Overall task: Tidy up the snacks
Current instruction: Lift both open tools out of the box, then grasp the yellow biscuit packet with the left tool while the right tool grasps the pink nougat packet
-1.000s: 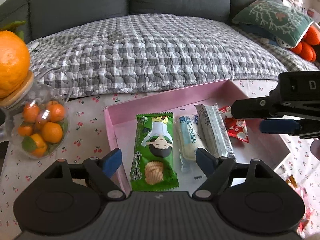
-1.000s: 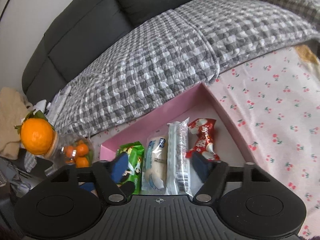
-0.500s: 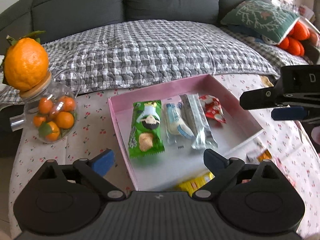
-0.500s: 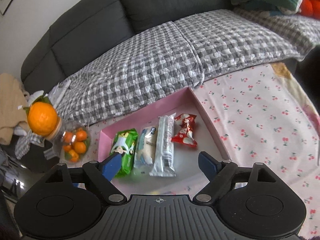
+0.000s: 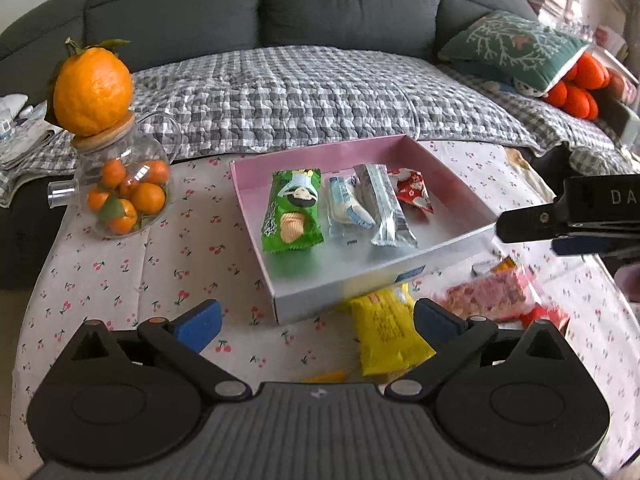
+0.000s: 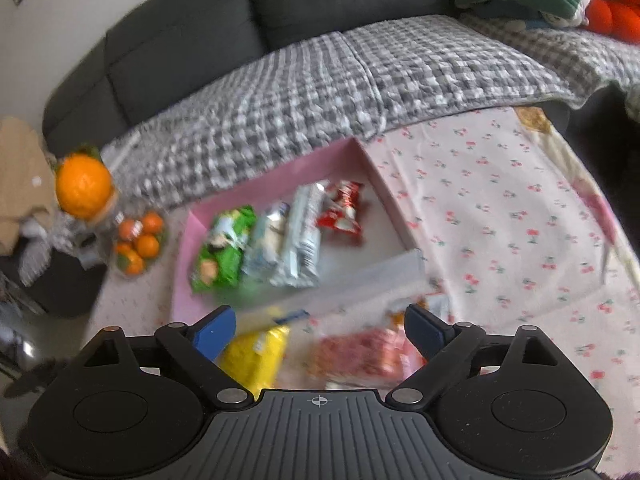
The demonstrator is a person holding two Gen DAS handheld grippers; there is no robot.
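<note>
Left gripper [image 5: 316,316], lower frame: jaws spread wide, just been opening, nothing between the pads. Right gripper [image 6: 318,328], lower frame: likewise released, just been opening, empty.

Just beyond the fingertips, on the cherry-print cloth [image 5: 120,272]: yellow packet [image 5: 386,330], pink packet [image 5: 490,294], loose outside the box.

Centre: pink box [image 5: 440,170], holding in a row green chip bag [image 5: 294,210], white-blue packet [image 5: 346,208], silver bar [image 5: 384,210], red packet [image 5: 414,192].

Upper left: glass jar [image 5: 124,188] of small oranges, a large orange [image 5: 93,86] on its lid.

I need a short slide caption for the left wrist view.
Open left gripper above yellow packet; four snacks lie in the pink box.
</note>
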